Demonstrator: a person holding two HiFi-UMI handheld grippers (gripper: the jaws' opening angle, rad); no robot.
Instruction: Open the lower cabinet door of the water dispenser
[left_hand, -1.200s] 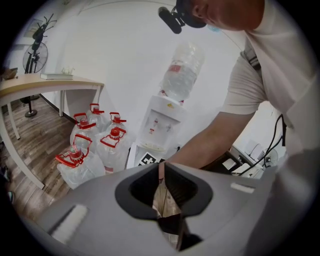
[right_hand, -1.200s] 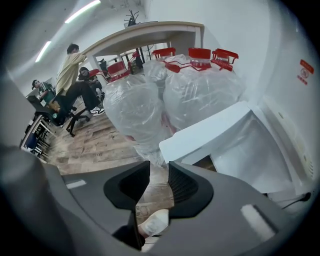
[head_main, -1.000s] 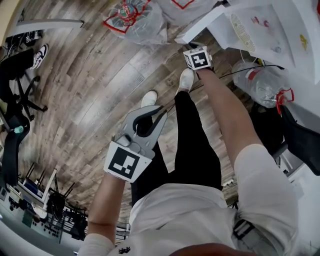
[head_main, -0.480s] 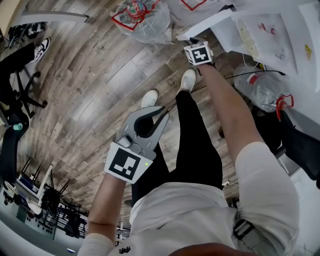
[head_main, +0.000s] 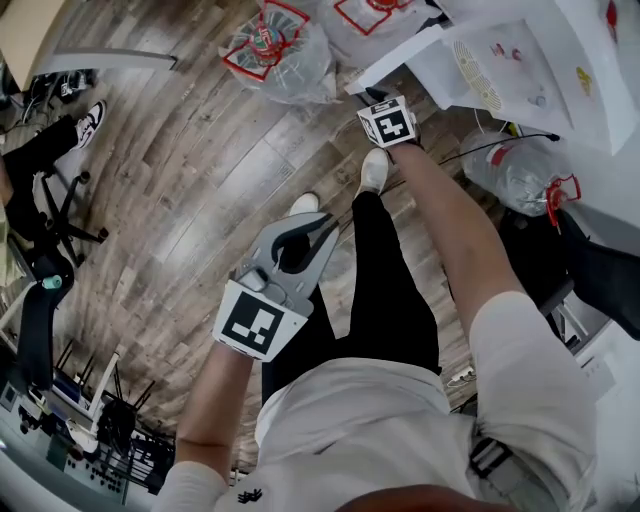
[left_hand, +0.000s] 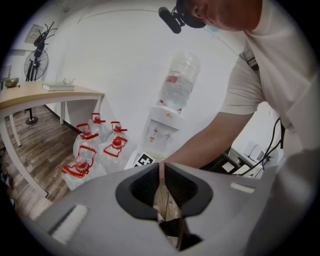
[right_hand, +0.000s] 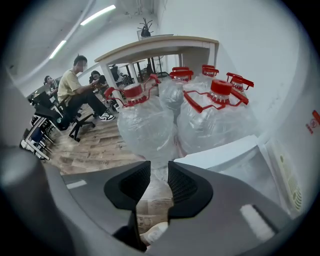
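Cabinet door (right_hand: 225, 152) edge sits just beside right gripper (right_hand: 159, 165).

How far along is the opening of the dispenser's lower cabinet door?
Done, it seems: the lower cabinet door stands swung out from the water dispenser. In hand: nothing; the right gripper is open and empty beside the door's edge, the left gripper shut and away from it. Left: likely nothing more.

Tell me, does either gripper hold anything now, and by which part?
Nothing is held: the left gripper is shut on nothing, the right gripper has its jaws apart, empty.
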